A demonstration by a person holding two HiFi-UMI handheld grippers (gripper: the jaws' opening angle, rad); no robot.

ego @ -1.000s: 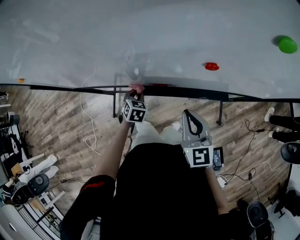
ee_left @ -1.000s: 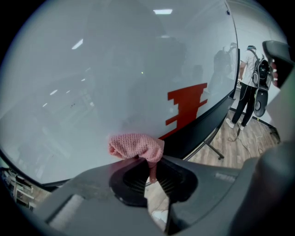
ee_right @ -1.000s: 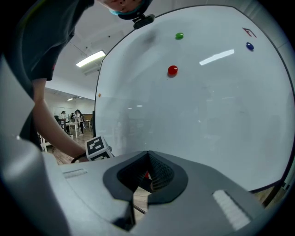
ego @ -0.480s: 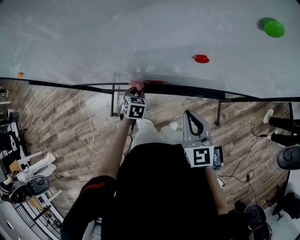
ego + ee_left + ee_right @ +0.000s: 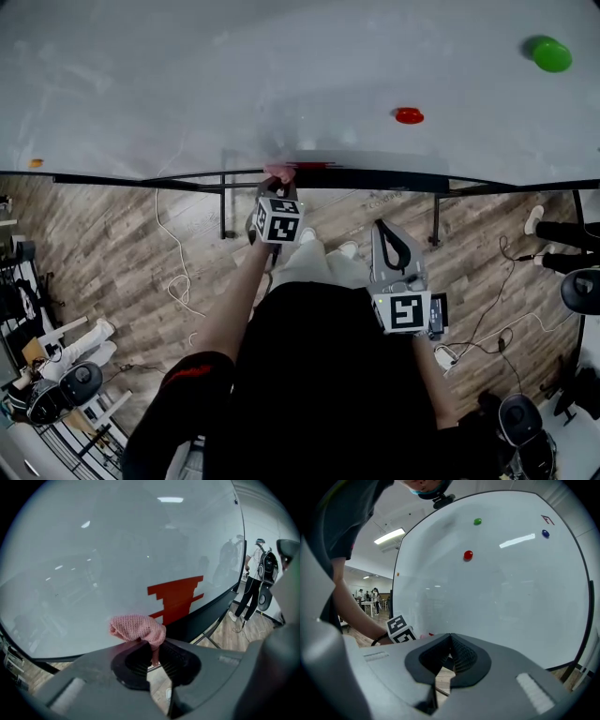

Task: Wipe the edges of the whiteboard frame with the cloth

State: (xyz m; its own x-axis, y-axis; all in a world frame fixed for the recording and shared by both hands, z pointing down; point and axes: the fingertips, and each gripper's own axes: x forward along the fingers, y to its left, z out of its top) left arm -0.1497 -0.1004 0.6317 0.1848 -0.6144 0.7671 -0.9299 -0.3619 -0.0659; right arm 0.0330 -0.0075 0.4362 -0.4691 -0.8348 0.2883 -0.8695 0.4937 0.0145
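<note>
pinching the pink cloth (image 5: pixel 137 628) tight in left gripper (image 5: pixel 152 656), right at the whiteboard (image 5: pixel 281 75) bottom frame (image 5: pixel 206 620); holding right gripper (image 5: pixel 450 653) back by the body, jaws together on nothing.

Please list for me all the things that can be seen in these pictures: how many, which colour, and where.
whiteboard: 1, white, fills the top of the head view
frame: 1, black, along the whiteboard's lower edge
red magnet: 1, red, on the whiteboard
green magnet: 1, green, on the whiteboard, upper right
blue magnet: 1, blue, on the whiteboard
cloth: 1, pink, at the whiteboard's lower edge
cable: 1, white, on the wooden floor
left gripper: 1, grey, shut on the cloth
right gripper: 1, grey, shut, empty
</note>
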